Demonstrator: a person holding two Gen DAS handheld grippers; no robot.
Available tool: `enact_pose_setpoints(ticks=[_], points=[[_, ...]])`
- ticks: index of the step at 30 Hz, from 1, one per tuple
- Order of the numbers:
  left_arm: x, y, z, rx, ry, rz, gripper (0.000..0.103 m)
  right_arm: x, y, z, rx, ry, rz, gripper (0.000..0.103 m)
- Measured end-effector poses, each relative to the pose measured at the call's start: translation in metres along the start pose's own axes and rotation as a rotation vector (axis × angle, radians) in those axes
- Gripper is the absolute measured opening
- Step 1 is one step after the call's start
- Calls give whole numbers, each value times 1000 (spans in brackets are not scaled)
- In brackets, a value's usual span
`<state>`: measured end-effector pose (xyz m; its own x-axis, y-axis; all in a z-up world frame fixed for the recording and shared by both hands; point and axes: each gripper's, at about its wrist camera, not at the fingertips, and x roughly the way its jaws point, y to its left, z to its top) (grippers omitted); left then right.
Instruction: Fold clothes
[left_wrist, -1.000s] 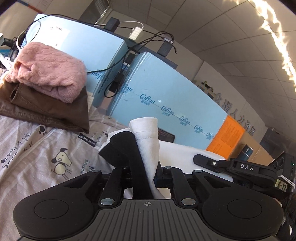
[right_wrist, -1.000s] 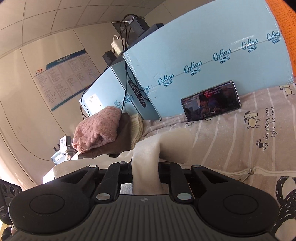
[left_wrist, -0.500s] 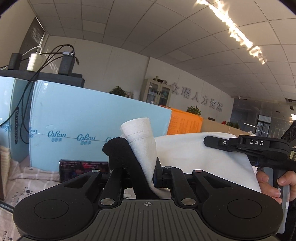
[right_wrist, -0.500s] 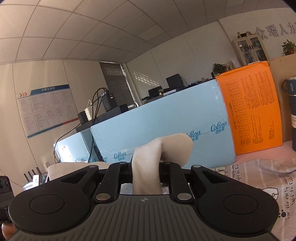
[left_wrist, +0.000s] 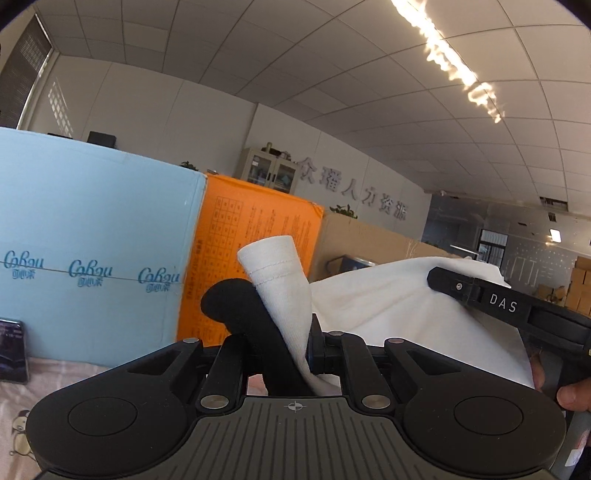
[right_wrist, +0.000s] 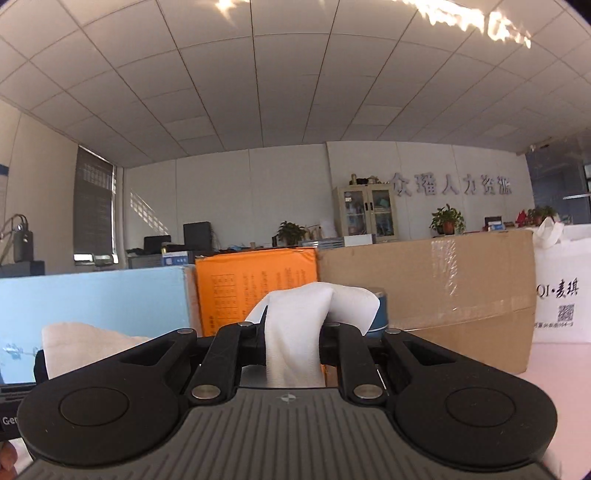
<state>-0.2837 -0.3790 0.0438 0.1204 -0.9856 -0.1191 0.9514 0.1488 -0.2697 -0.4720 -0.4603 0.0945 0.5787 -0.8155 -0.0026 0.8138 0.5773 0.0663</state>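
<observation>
The white garment (left_wrist: 388, 306) hangs in the air between the two tools, lifted off the bed cover (left_wrist: 55, 380). The left gripper (left_wrist: 284, 332) is pinched on a hemmed edge with black fabric bunched beside it; the right gripper (right_wrist: 291, 339) is clamped on another white fold. Both cameras look level at the boxes, so this seems the lift-and-spread step. Next, the cloth probably needs pulling taut between both grips, then lowering flat onto the cover without either pinch slipping.
</observation>
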Motion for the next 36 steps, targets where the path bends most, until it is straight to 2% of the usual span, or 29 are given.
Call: enact_pose_setpoints(ticks=[1, 3, 9, 11, 13, 15, 16, 17, 18, 20, 22, 23, 25, 30, 33, 36], points=[[10, -3, -5, -23, -5, 9, 11, 6, -9, -5, -19, 10, -24, 13], [34, -7, -19, -74, 9, 11, 11, 22, -36, -20, 40, 57, -59, 13], [81, -6, -64, -188, 191, -18, 12, 60, -102, -69, 227, 262, -164, 13], [91, -3, -78, -219, 251, -20, 18, 70, -113, -82, 263, 333, -189, 16], [96, -3, -88, -233, 297, -19, 18, 76, -121, -92, 297, 383, -213, 19], [94, 2, -90, -254, 305, -19, 27, 74, -126, -95, 311, 418, -248, 27], [92, 5, -91, -264, 308, -17, 36, 73, -127, -95, 306, 434, -270, 30], [89, 9, -91, -270, 308, -5, 45, 73, -127, -96, 299, 449, -296, 42], [86, 12, -92, -277, 312, 5, 48, 71, -127, -95, 287, 463, -331, 59], [82, 17, -91, -290, 331, 10, 57, 61, -129, -91, 277, 469, -371, 78], [82, 21, -90, -306, 354, 2, 62, 48, -132, -87, 286, 461, -387, 80], [82, 22, -91, -325, 366, -9, 69, 42, -135, -86, 306, 450, -384, 83], [83, 22, -93, -353, 383, -55, 74, 31, -139, -81, 331, 434, -400, 84], [81, 24, -93, -367, 369, -109, 74, 11, -133, -67, 348, 384, -410, 87], [79, 32, -91, -387, 332, -113, 74, -1, -120, -57, 315, 356, -389, 88], [82, 44, -91, -424, 336, -120, 74, -15, -102, -51, 253, 349, -383, 89]])
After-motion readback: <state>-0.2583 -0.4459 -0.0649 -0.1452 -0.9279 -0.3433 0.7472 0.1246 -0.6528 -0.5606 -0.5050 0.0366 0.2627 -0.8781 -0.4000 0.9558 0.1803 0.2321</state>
